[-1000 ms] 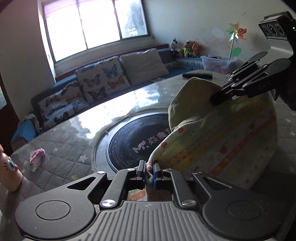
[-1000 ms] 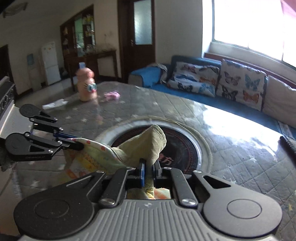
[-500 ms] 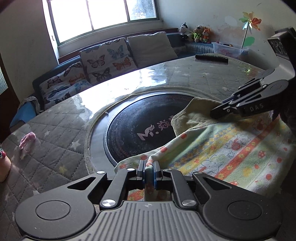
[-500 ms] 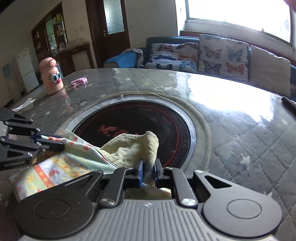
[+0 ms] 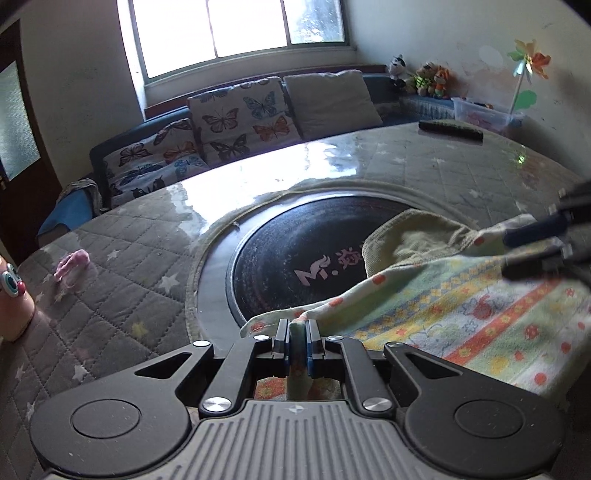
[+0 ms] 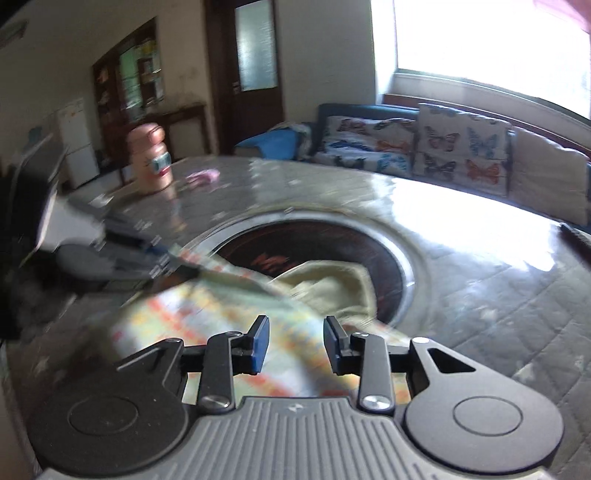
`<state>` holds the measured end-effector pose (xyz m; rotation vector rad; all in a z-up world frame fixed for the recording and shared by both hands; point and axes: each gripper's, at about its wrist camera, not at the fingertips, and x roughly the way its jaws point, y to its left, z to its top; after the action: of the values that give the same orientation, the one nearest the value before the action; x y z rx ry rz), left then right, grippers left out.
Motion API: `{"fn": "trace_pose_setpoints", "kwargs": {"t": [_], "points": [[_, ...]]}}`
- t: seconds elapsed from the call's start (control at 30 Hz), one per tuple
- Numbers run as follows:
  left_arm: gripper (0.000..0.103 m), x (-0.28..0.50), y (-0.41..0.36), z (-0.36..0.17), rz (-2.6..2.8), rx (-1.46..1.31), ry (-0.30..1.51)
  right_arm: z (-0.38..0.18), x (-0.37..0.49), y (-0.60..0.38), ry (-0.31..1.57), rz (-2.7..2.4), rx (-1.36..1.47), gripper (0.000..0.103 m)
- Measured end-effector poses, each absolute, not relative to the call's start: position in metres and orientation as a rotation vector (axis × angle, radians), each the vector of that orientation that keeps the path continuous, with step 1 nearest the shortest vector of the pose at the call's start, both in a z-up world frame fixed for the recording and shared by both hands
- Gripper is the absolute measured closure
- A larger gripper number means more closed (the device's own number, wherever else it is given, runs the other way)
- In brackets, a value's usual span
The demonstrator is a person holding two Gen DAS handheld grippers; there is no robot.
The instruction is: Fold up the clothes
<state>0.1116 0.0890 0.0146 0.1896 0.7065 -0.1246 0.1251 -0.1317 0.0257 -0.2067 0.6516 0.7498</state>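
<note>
The cloth [image 5: 461,317] is pinched by the left gripper [image 5: 297,345]; the right gripper [image 6: 295,343] fingers are opening, empty, so the fold should be laid flat.

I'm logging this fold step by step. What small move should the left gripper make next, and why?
Probably open the left gripper: it pinches the patterned cloth's edge, which lies on the table, while the right gripper is opening, with no cloth between its pads.

A bright window [image 5: 240,33] lights pale walls above a dark blue sofa [image 5: 122,158] with butterfly-print cushions [image 5: 240,114]. A dark wooden door [image 6: 255,66] and white refrigerator [image 6: 79,140] stand further back.
</note>
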Motion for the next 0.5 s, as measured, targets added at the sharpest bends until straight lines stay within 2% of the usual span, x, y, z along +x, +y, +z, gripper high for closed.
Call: {"fn": "trace_pose_setpoints", "kwargs": {"t": [0.5], "points": [[0.093, 0.111, 0.091, 0.002, -0.045, 0.14, 0.725, -0.005, 0.162, -0.111, 0.708, 0.669, -0.139, 0.074]]}}
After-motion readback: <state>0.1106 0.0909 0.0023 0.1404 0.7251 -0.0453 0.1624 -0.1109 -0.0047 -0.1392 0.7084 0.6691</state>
